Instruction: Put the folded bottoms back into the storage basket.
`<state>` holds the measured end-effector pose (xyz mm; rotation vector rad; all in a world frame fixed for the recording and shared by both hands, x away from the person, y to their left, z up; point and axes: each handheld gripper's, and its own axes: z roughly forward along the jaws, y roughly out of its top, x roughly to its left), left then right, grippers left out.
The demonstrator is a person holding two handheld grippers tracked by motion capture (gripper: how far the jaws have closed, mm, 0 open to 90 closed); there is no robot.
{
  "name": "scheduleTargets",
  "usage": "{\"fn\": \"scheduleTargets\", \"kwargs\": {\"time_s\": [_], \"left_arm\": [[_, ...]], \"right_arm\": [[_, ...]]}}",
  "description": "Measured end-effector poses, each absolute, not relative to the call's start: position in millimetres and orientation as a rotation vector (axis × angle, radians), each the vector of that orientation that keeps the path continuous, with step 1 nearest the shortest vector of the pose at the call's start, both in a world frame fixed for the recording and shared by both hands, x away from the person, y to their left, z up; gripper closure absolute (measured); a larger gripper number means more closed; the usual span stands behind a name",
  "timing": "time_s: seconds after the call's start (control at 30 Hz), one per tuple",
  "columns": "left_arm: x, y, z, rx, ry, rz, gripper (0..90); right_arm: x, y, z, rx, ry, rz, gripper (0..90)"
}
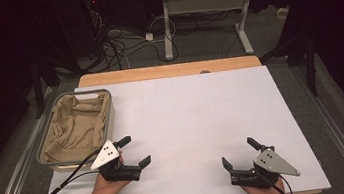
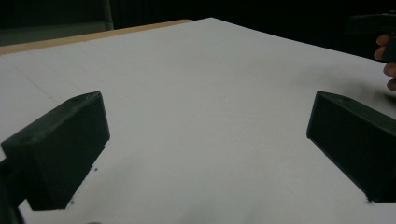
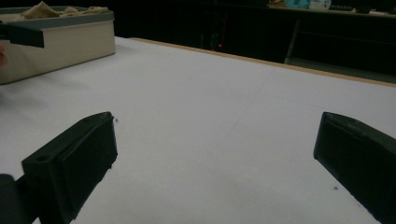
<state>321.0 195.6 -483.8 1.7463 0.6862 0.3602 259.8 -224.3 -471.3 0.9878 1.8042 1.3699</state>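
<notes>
Both rest low on the white counter — left hand-held gripper beside the basket (cloth inside), right hand-held gripper well apart — jaws spread, holding nothing.

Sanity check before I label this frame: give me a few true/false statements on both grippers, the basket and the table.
1. The left gripper has its jaws spread apart with nothing between them. True.
2. The right gripper is clamped on a piece of cloth. False: its jaws are open and hold nothing.
3. The grey-rimmed basket holds crumpled beige cloth. True.
4. The basket stands at the table's right edge. False: it stands at the left edge of the white table top, beside the left gripper.
5. Both grippers are inside the basket. False: both are over the table's near part.
</notes>
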Motion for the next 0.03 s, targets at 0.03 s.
{"fn": "scheduleTargets", "kwargs": {"time_s": [0.03], "left_arm": [[320.7, 195.6, -483.9, 1.749, 0.687, 0.361, 0.0]], "right_arm": [[259.7, -224.2, -471.7, 0.986, 1.806, 1.366, 0.5]]}}
